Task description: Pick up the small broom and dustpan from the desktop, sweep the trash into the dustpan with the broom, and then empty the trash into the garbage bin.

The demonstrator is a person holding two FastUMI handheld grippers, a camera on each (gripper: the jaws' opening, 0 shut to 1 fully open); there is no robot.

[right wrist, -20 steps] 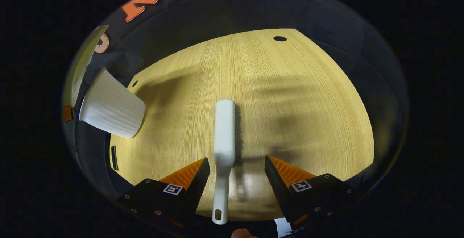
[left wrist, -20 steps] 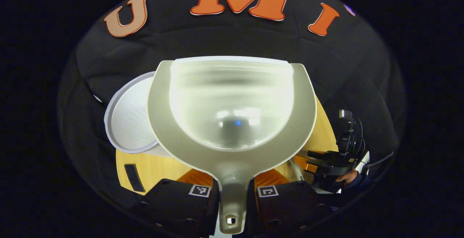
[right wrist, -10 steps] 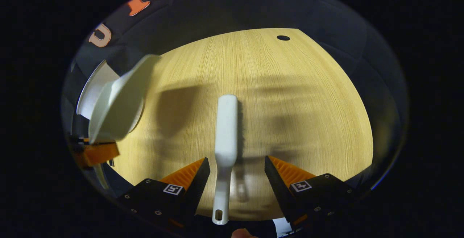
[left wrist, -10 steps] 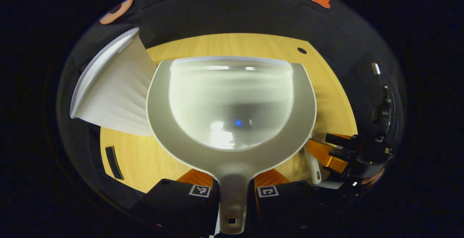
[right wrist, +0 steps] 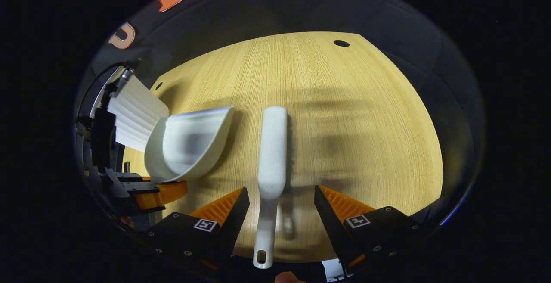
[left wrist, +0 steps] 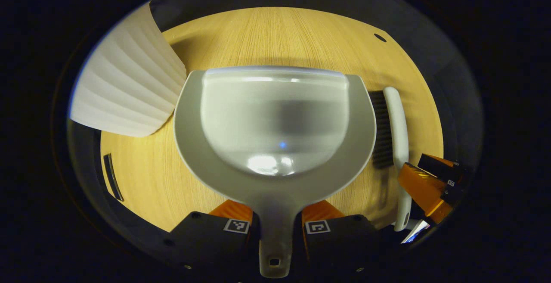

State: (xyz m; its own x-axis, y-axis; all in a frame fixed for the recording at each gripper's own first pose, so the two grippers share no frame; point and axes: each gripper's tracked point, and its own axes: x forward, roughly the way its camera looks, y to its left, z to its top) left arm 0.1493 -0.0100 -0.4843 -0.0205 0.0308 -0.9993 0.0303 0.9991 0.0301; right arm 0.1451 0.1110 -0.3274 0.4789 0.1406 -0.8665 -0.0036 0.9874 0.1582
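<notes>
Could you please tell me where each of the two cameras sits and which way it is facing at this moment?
Left gripper view: rides on the left hand-held gripper, looking along its fingers over the dustpan they clamp, down at the desktop and ribbed white bin.
Right gripper view: rides on the right hand-held gripper, looking down at the broom lying between its open fingers.
Shared: dustpan, broom, bin, desktop, and each other's gripper.
</notes>
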